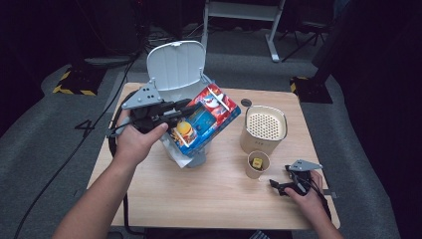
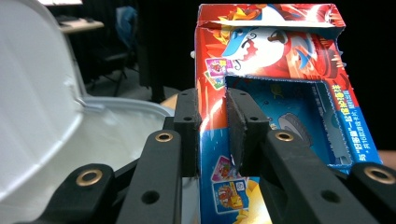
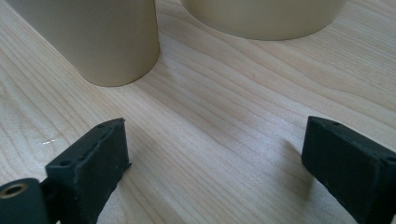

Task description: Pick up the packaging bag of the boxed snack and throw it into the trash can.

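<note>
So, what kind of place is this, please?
Probably a lab or studio set up for recording, not a home: a small wooden table on grey carpet, hazard-striped floor bases, and a metal stand frame behind.

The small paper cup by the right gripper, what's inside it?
The small paper cup holds a small yellowish item with a dark mark; what it is can't be told. The cup's wall hides anything lower down.

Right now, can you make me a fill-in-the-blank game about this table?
1. The left gripper is shut on a colourful ____.
2. The white bin has its lid ____.
3. The right gripper rests on the table with its jaws ____.
4. A small yellow thing sits inside the paper ____.

Missing words: box; open; open; cup
</note>
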The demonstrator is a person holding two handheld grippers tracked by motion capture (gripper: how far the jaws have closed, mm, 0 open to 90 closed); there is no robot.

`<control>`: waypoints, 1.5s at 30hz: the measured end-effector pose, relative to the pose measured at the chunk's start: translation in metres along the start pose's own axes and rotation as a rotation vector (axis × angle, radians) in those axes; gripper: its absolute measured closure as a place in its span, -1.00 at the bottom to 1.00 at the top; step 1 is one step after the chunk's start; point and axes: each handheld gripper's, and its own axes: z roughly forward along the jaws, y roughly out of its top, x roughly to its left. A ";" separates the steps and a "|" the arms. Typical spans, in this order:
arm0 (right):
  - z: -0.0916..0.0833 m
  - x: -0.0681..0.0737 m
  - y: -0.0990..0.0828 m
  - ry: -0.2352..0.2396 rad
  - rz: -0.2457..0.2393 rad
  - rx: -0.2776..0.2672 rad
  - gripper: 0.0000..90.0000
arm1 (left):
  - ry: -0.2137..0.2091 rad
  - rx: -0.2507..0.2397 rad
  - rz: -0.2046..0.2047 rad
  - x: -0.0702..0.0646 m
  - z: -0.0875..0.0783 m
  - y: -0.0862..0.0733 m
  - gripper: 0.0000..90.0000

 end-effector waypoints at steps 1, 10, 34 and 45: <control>0.000 0.000 0.000 0.000 0.000 0.000 -0.84 | 0.009 -0.011 -0.005 0.002 -0.001 0.002 0.67; 0.000 0.000 0.000 0.000 0.000 0.000 -0.84 | 0.071 -0.078 -0.029 0.018 -0.001 0.017 0.67; 0.000 0.000 0.000 0.000 0.000 0.000 -0.84 | 0.282 -0.196 -0.030 0.070 0.023 0.045 0.67; 0.000 0.000 0.000 0.000 0.000 0.000 -0.84 | 0.327 -0.168 -0.039 0.081 0.041 0.040 0.67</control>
